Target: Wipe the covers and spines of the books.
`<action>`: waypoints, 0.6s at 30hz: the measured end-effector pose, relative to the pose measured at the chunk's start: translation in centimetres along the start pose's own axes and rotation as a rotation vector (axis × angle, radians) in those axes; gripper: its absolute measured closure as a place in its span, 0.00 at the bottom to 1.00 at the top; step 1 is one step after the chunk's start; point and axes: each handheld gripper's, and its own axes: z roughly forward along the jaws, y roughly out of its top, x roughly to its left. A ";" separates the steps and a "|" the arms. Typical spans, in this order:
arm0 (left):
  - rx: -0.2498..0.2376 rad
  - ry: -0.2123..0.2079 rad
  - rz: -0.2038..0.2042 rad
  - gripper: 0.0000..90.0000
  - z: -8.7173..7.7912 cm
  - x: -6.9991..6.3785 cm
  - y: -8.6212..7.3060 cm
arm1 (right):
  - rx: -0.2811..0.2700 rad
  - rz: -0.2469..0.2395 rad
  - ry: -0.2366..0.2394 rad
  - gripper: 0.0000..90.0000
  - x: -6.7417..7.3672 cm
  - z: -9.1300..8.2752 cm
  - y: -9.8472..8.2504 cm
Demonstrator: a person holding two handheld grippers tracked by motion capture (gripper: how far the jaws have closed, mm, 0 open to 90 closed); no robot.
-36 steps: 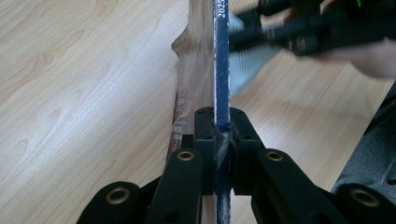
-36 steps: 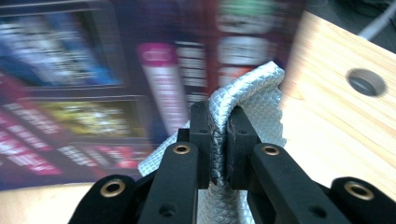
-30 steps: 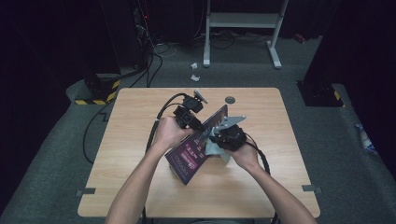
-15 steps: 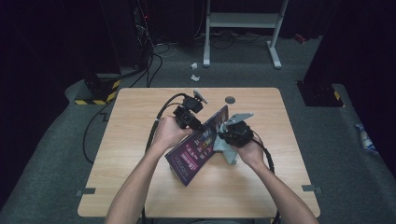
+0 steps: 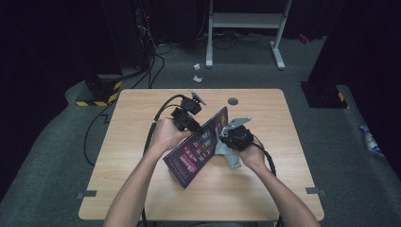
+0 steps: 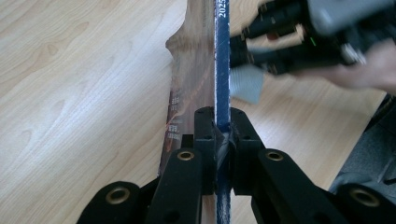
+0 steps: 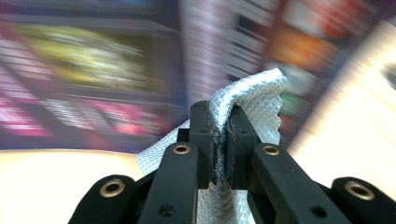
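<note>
Your left gripper (image 5: 185, 117) sits just above the middle of the high view, and its jaws are clenched on the edge of a thin printed board (image 5: 198, 146), a dark card with pink and purple print. In the left gripper view that board (image 6: 222, 60) runs edge-on straight up from between the jaws to the top of the frame, with its brown reflective face to the left of the blue edge. In the high view the board stands tilted on the bench (image 5: 142, 189), its lower corner down near the centre of the frame and its upper corner rising to the upper right, towards the small round hole (image 5: 232, 100) in the benchtop.

Your right gripper (image 5: 235, 136) is just right of the board, at the centre right of the high view. Its jaws are grasping a folded grey cloth (image 7: 247, 100), whose fold pokes up above the jaw tips in the right gripper view; the weave is plainly scaled there. Behind the cloth the printed face of the board is blurred. In the high view the cloth (image 5: 232, 160) hangs below that gripper, just beside the board's printed face; whether the two touch is hard to tell.

Both cables trail off towards the lower edge and the upper left of the bench.
</note>
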 end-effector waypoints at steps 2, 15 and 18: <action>0.000 -0.010 0.003 0.93 0.1 0.1 -0.1 | 0.022 0.010 -0.034 0.92 -1.1 0.2 -0.6; -0.021 -0.013 -0.008 0.93 -0.1 0.1 0.0 | 0.043 -0.158 0.057 0.92 3.4 2.0 -0.6; -0.021 -0.009 -0.003 0.93 -0.3 0.0 -0.1 | 0.047 -0.186 0.042 0.92 3.6 2.3 -0.5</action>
